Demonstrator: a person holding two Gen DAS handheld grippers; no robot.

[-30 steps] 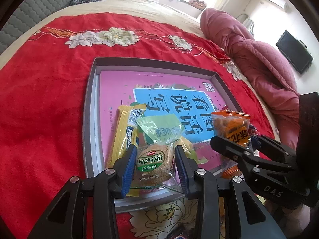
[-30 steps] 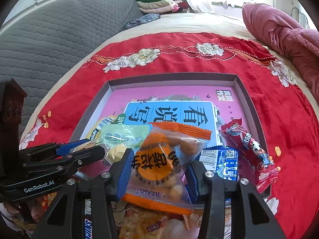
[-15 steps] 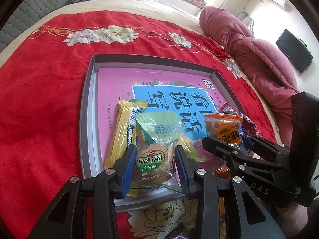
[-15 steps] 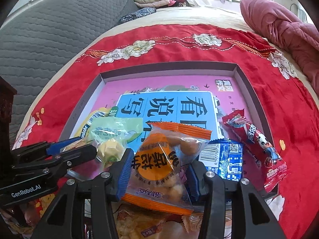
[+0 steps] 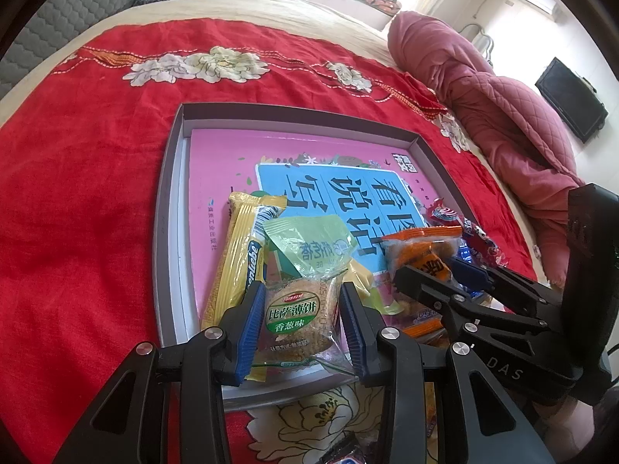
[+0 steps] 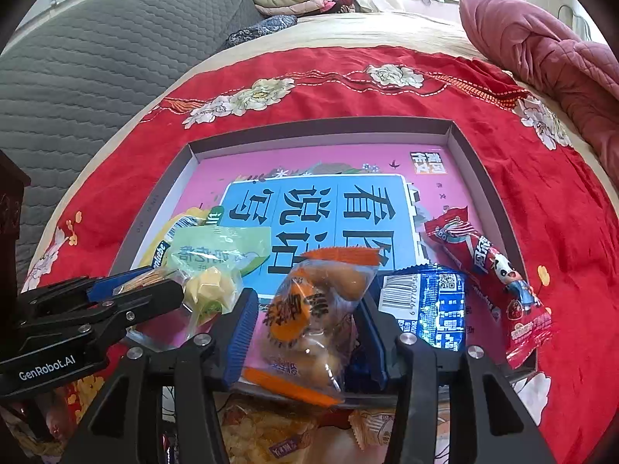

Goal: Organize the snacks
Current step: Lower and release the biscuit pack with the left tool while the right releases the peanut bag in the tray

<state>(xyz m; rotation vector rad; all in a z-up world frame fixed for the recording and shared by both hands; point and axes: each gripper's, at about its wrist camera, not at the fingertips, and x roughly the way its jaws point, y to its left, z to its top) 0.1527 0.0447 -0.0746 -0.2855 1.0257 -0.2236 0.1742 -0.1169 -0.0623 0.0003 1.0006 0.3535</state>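
Note:
My left gripper (image 5: 300,309) is shut on a clear packet holding a round cracker with a green label (image 5: 296,319), over the near edge of the grey tray (image 5: 170,208). My right gripper (image 6: 307,321) is shut on an orange packet of round snacks (image 6: 309,317), also over the tray's near edge. In the left wrist view the right gripper (image 5: 433,276) and its orange packet (image 5: 419,251) sit close on the right. In the right wrist view the left gripper (image 6: 154,290) reaches in from the left. A pink and blue book (image 6: 329,208) lines the tray (image 6: 468,154).
In the tray lie a long yellow wrapper (image 5: 238,259), a green packet (image 5: 309,243), a blue packet (image 6: 437,309) and a red packet (image 6: 487,266). More loose snacks (image 6: 263,433) lie on the red flowered bedspread (image 5: 77,193) below the tray. A pink quilt (image 5: 503,116) is heaped at the right.
The right gripper has drifted slightly left and down toward the left gripper, still holding the orange packet, which has tilted a little. The left gripper has stayed put with the cracker packet.

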